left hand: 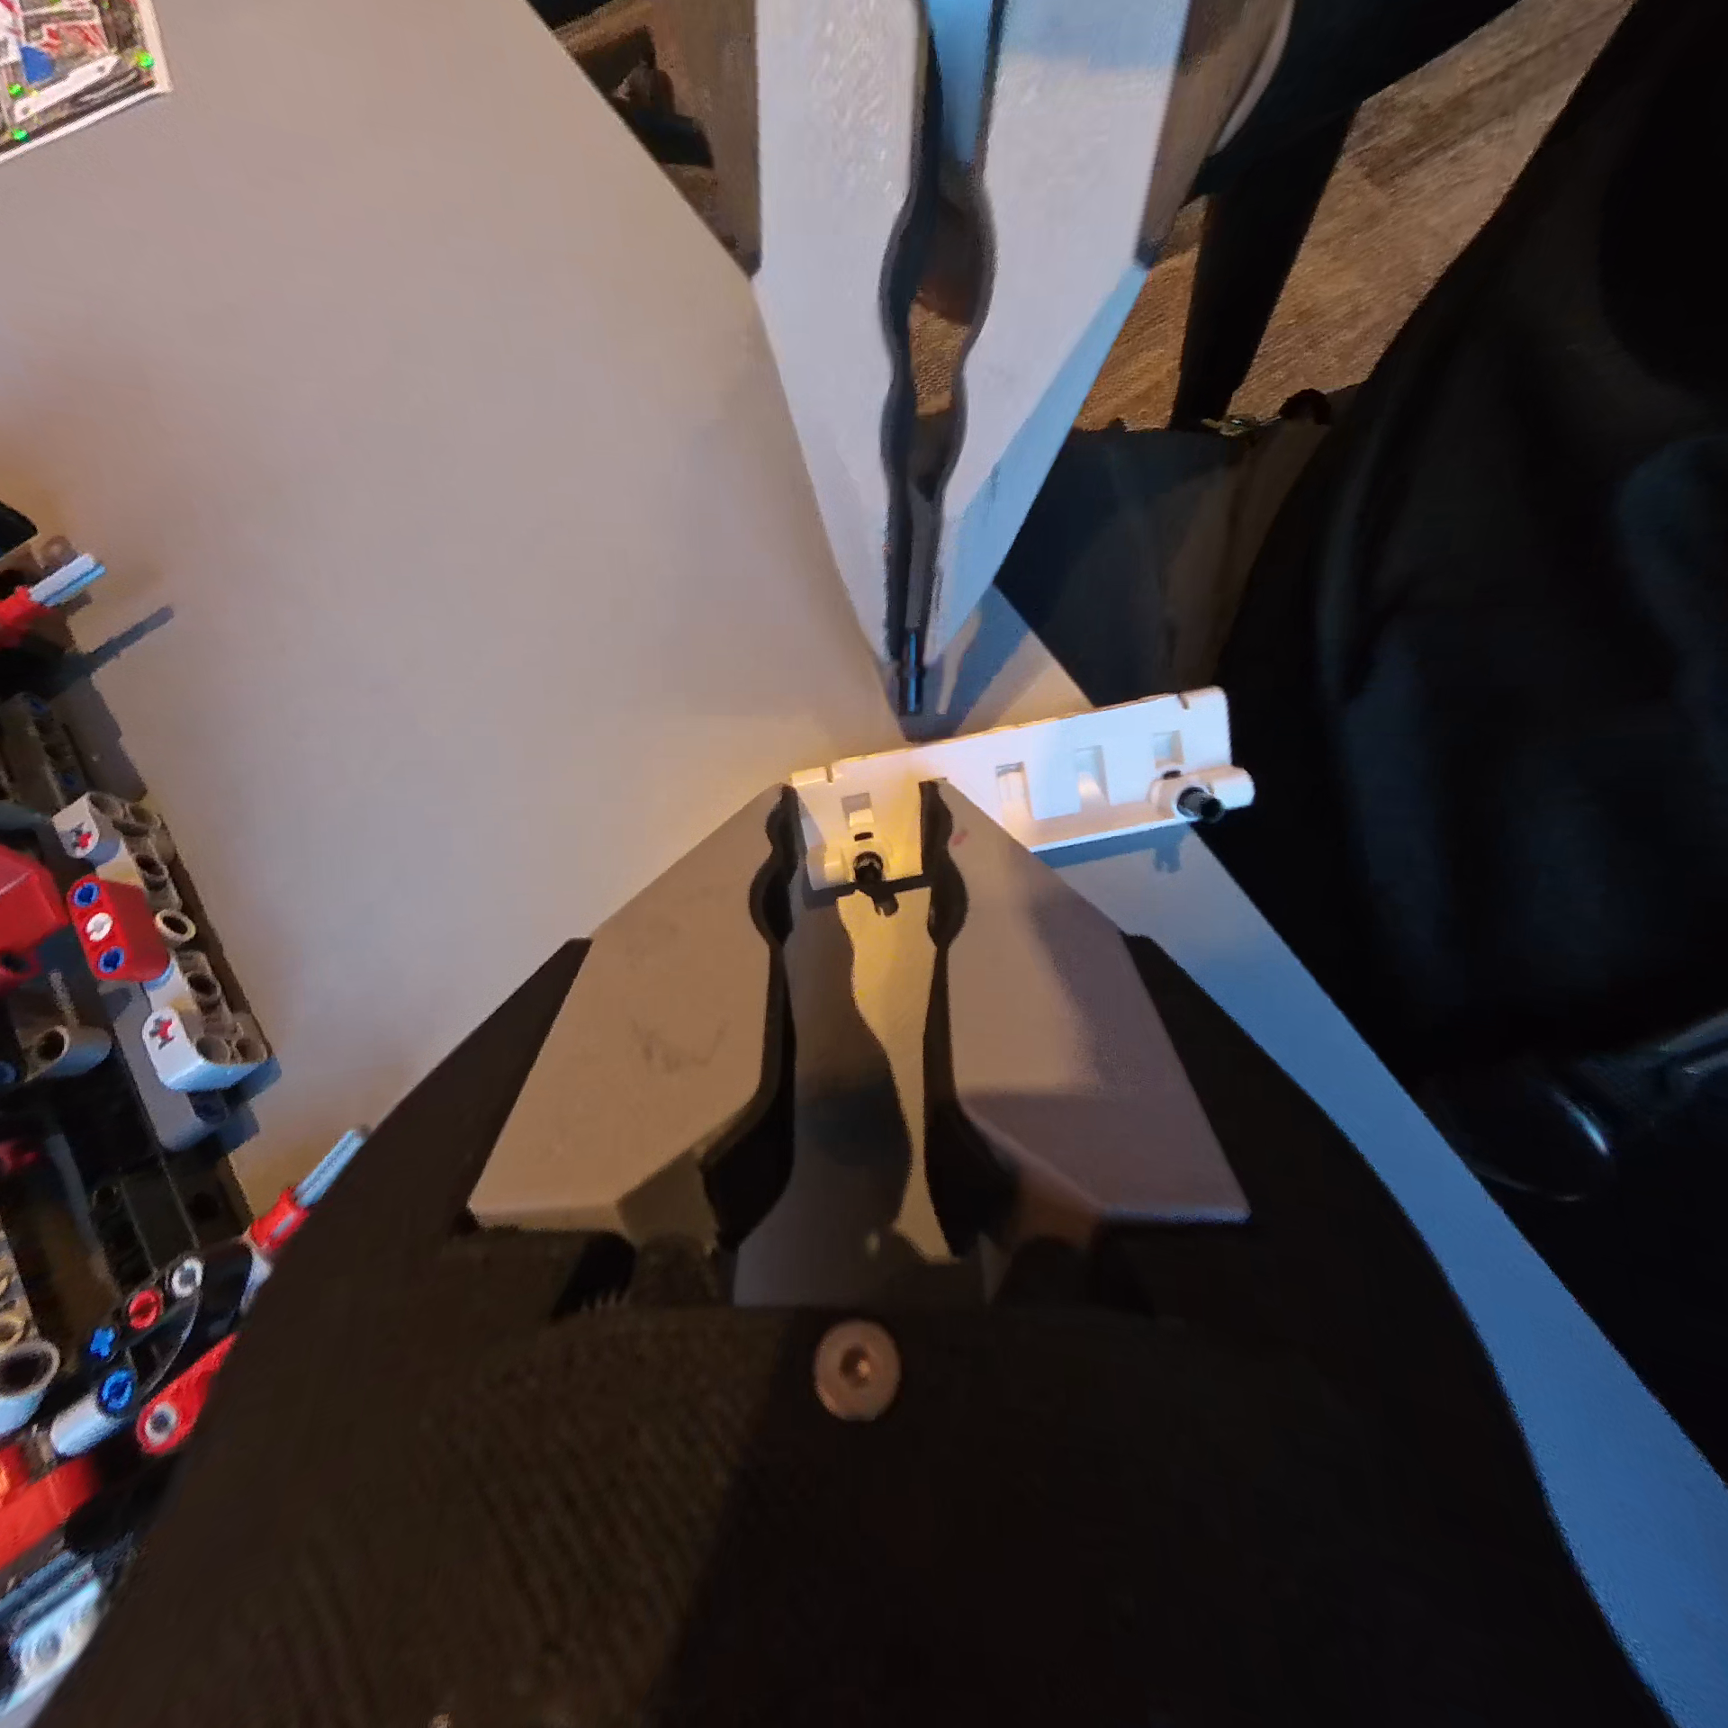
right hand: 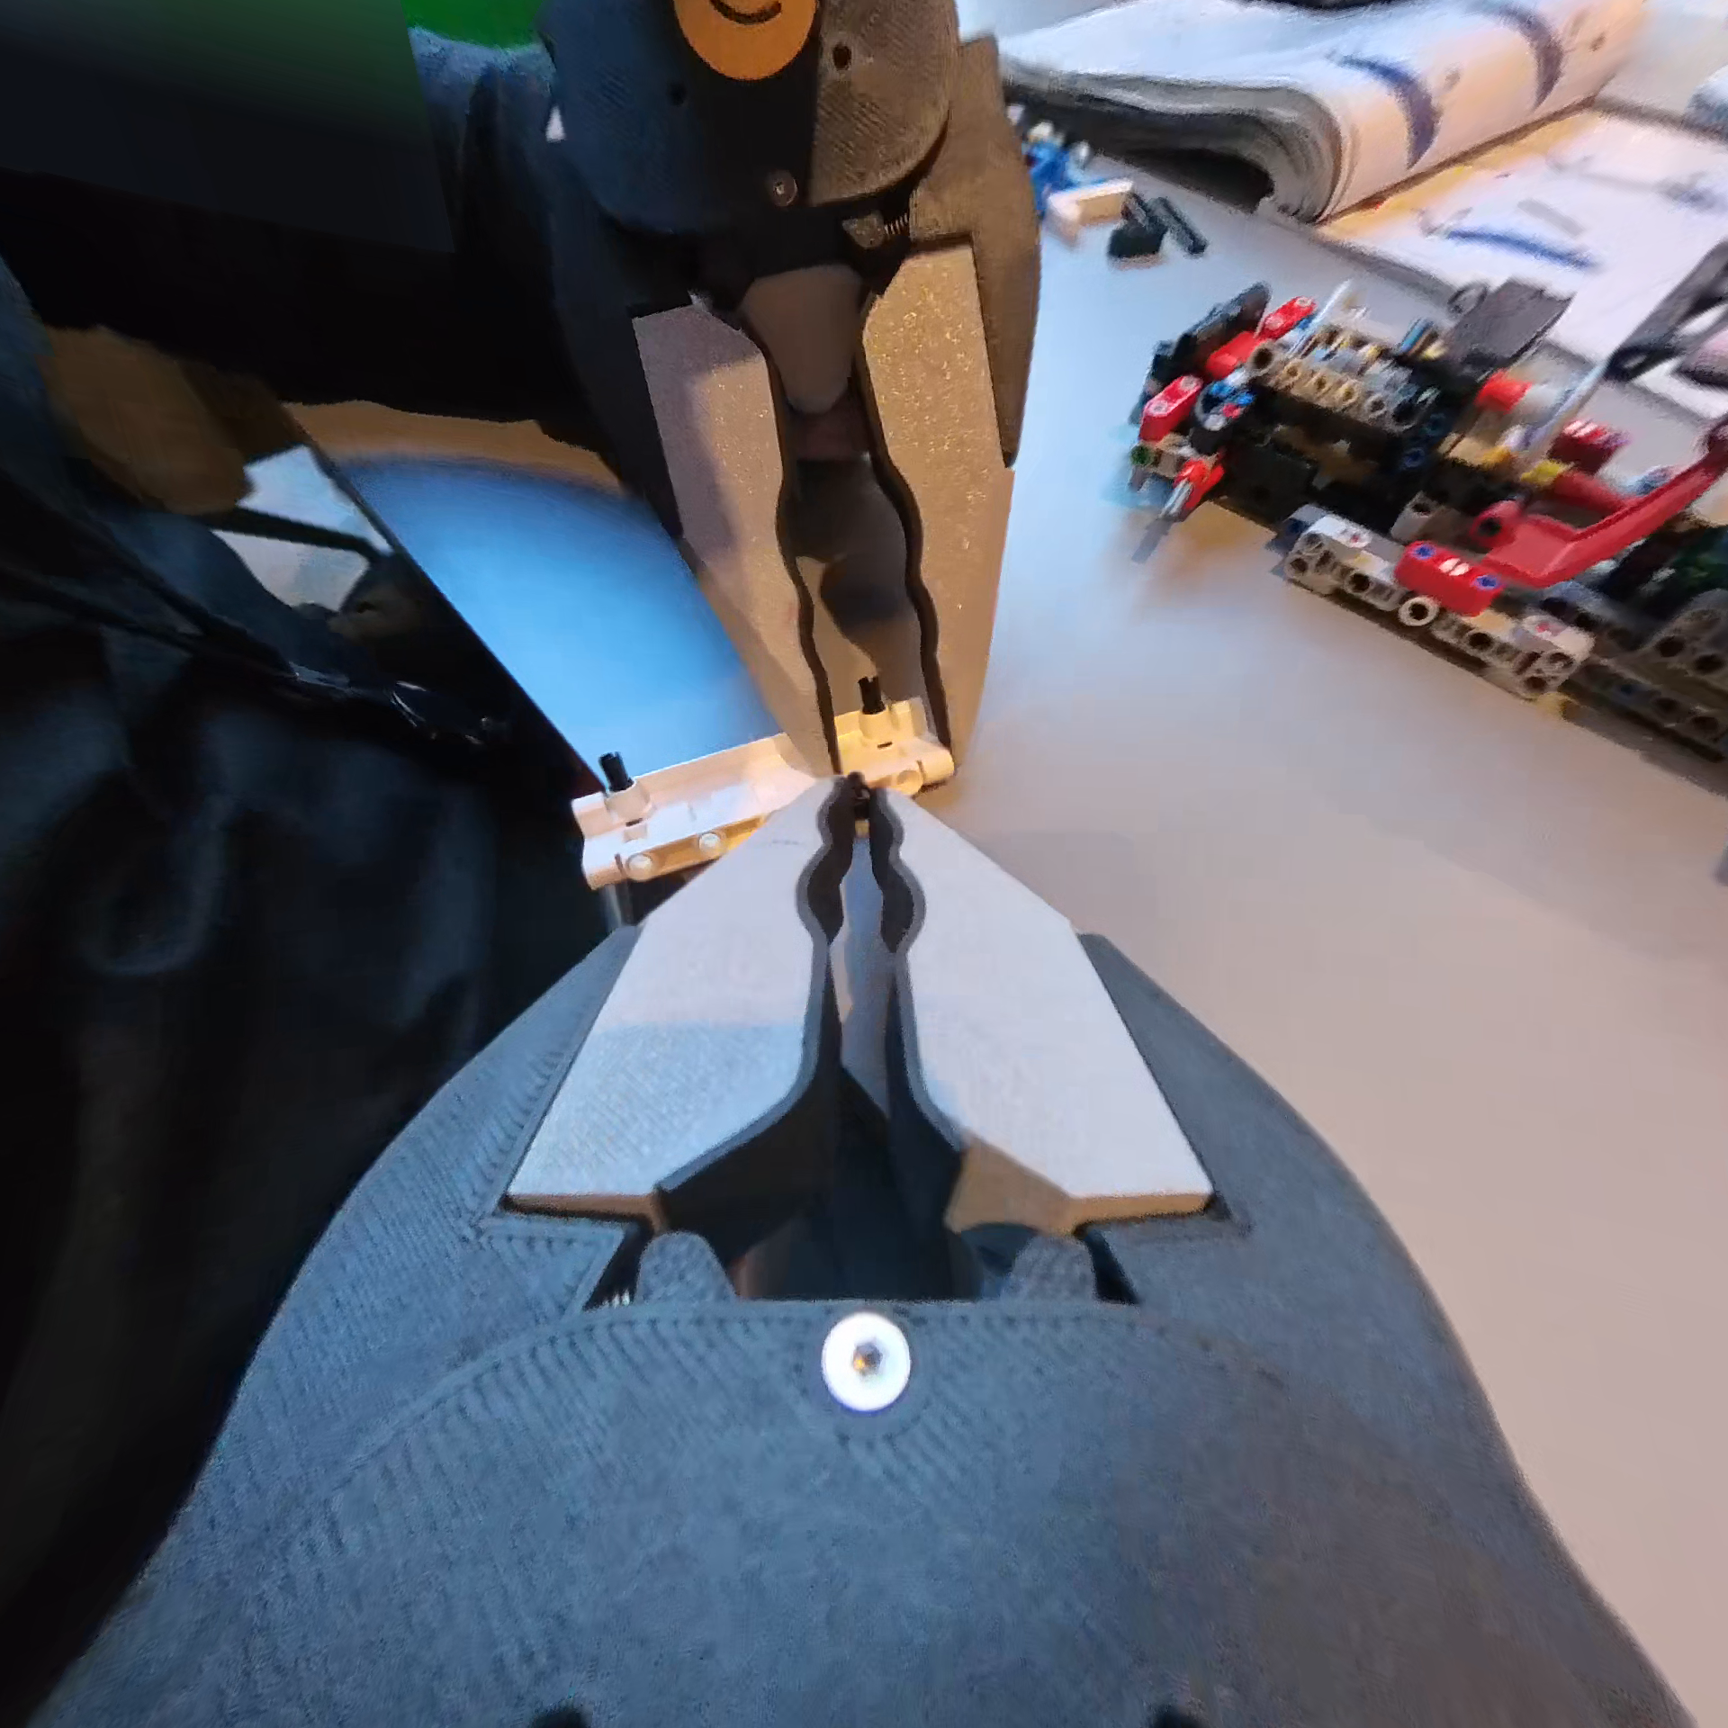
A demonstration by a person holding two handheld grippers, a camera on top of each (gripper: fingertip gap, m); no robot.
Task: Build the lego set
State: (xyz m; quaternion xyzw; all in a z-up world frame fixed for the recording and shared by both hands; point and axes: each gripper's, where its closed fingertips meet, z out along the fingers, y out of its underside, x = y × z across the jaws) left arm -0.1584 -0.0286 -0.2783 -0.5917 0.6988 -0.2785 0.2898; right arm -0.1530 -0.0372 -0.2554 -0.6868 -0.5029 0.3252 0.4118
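My left gripper (left hand: 860, 813) is shut on one end of a long white Lego panel (left hand: 1075, 776), held near the table's edge. Black pins stick out of the panel at the gripped end (left hand: 870, 865) and the far end (left hand: 1197, 804). My right gripper (right hand: 856, 793) is shut on a small black pin (right hand: 858, 785), with its tip right at the panel's (right hand: 673, 832) gripped end. In the left wrist view the right gripper (left hand: 912, 711) comes down from above with that pin (left hand: 912, 673) between its tips. The left gripper (right hand: 884, 748) also shows in the right wrist view.
A partly built black, grey and red Lego model (right hand: 1403, 486) stands on the white table (right hand: 1216, 935); it also shows in the left wrist view (left hand: 122, 982). An instruction booklet (left hand: 65, 65) and loose parts (right hand: 1122, 224) lie farther off. A person's dark clothing (left hand: 1496, 748) is beyond the table edge. My two grippers' fingertips are within a few centimetres of each other.
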